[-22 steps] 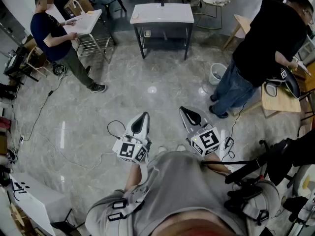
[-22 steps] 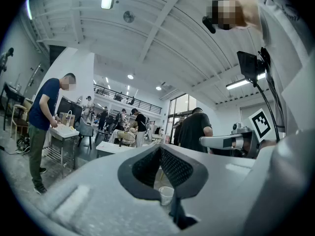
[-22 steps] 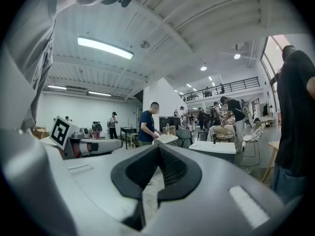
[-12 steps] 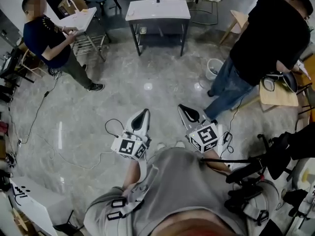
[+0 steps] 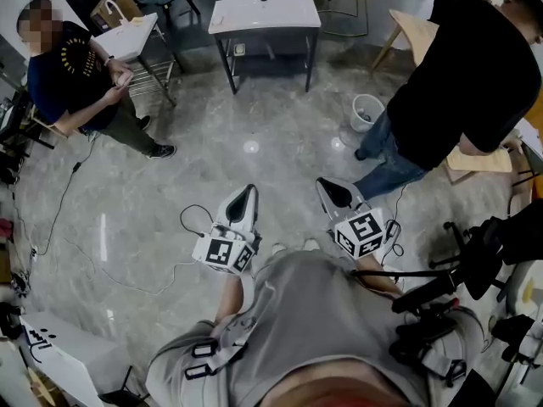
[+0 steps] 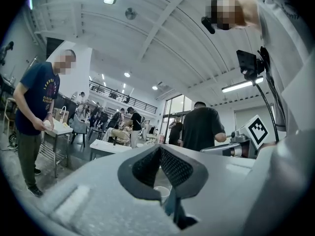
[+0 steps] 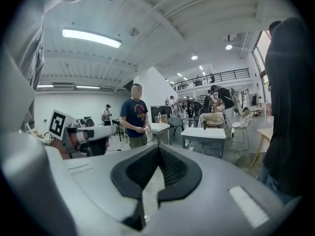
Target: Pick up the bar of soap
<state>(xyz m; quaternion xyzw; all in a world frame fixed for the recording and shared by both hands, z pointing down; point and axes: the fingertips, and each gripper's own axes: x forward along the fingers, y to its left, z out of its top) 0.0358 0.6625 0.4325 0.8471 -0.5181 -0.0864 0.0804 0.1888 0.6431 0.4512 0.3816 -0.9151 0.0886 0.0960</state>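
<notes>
Gleaming grey stone floor (image 5: 195,134), white table (image 5: 265,13), small white bucket (image 5: 366,111)

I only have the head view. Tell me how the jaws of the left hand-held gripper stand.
Observer: In the left gripper view, the left hand-held gripper has its jaws together, with nothing between them.
Operator: Now check the right one.
Observer: The right gripper view shows the right hand-held gripper shut as well, and empty.
Operator: Find me the bar of soap.
Observer: No bar of soap can be made out in any view. The left gripper view does show the person in the dark T-shirt holding something small and pale, but it is too small to tell what.
</notes>
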